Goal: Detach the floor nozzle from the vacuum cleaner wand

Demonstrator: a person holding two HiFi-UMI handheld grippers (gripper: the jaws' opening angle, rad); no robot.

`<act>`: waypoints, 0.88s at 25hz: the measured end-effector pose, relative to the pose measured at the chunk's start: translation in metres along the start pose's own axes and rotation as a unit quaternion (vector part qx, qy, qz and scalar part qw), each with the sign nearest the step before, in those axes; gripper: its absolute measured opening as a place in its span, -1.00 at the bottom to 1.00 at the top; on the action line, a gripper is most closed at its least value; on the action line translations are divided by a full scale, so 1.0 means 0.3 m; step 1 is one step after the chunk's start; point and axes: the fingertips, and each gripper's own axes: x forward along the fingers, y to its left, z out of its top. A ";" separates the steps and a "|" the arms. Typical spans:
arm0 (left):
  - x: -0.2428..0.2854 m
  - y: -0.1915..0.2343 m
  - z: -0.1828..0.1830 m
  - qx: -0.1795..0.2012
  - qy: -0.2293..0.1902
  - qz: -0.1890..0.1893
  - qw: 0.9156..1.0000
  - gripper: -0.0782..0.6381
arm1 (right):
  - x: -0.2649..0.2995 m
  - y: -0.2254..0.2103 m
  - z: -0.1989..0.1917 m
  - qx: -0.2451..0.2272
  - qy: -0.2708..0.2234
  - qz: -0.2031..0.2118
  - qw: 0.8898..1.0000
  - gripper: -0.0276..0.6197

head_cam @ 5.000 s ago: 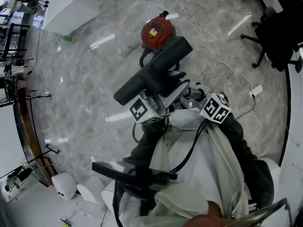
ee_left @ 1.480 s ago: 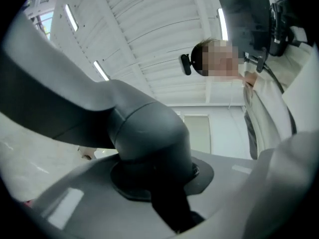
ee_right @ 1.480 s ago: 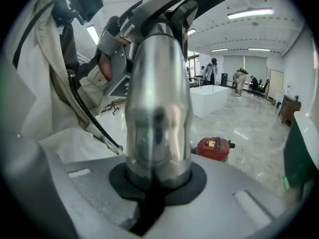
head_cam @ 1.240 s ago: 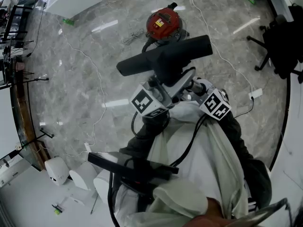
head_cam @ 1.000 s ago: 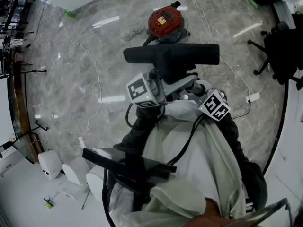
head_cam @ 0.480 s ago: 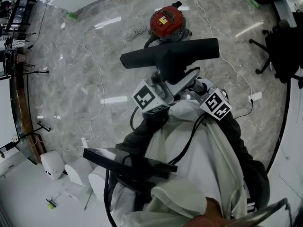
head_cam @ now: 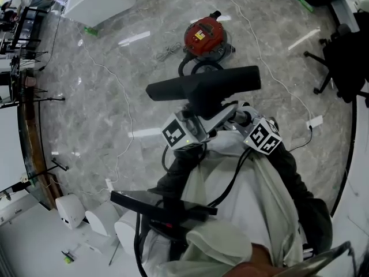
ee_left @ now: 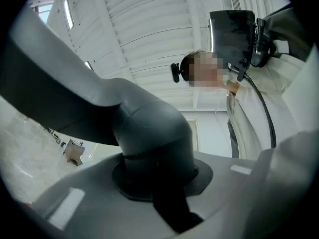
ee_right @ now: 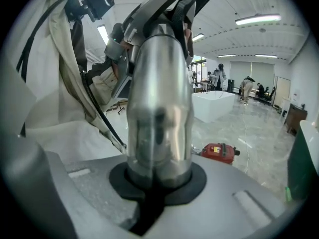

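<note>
Chrome wand (ee_right: 159, 108) you're clamping with right gripper (ee_right: 149, 205), floor nozzle (head_cam: 202, 85) with left gripper (ee_left: 167, 208); you're separating them, probably needing a twist-pull.

Looks like a big open office or maybe a lab hall. Glossy grey marble floor (head_cam: 81, 126), a black office chair (head_cam: 343, 45), loose cables (head_cam: 130, 123) trailing around, strip lights (ee_right: 256, 19) overhead.

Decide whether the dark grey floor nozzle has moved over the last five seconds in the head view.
Yes. The dark grey floor nozzle swung from slanted to nearly level; its right end dropped away from the red vacuum canister.
</note>
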 end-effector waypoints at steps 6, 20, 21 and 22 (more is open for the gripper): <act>-0.004 -0.015 -0.008 -0.059 -0.013 -0.030 0.998 -0.56 | 0.005 0.027 -0.031 -0.009 0.001 0.030 1.000 -0.79; 0.003 -0.018 0.011 -0.078 -0.021 -0.082 0.993 -0.56 | 0.007 0.021 -0.033 -0.012 -0.002 0.041 0.999 -0.79; -0.004 -0.019 0.032 -0.073 -0.025 -0.091 0.993 -0.57 | 0.004 0.030 -0.037 -0.016 -0.001 0.048 0.999 -0.79; -0.017 -0.002 0.060 -0.060 -0.032 -0.087 0.994 -0.57 | -0.001 0.037 -0.044 -0.021 -0.001 0.050 0.999 -0.79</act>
